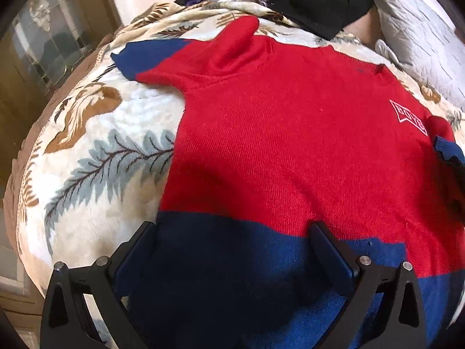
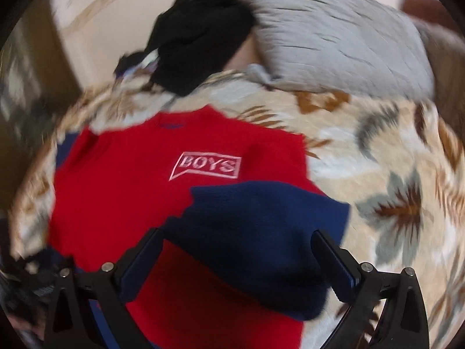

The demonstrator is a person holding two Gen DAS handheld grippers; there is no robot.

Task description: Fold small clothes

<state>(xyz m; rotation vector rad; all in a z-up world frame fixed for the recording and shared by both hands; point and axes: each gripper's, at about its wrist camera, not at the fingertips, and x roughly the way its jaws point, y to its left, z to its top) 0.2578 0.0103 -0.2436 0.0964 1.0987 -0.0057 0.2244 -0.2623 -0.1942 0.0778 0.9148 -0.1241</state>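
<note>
Sweater [image 1: 276, 133] spread flat on the blanket [image 1: 96, 133], one sleeve [image 1: 186, 55] stretched out to the side, the other sleeve [image 2: 261, 221] folded across the chest below the logo [image 2: 206, 165]. Behind the collar, a heap of dark clothes [image 2: 200, 35], with a pillow [image 2: 343, 40] just beside it.

Right gripper [image 2: 235, 250] spread wide over red sweater's [image 2: 116, 203] folded navy cuff [image 2: 261, 218]

Open blanket [image 1: 96, 133] is left bare on the bed to the left of the red sweater [image 1: 276, 133], and more to its right [image 2: 392, 174]; beyond its collar the way is blocked by a black clothes pile [image 1: 314, 0] and a grey pillow [image 2: 334, 37]
</note>
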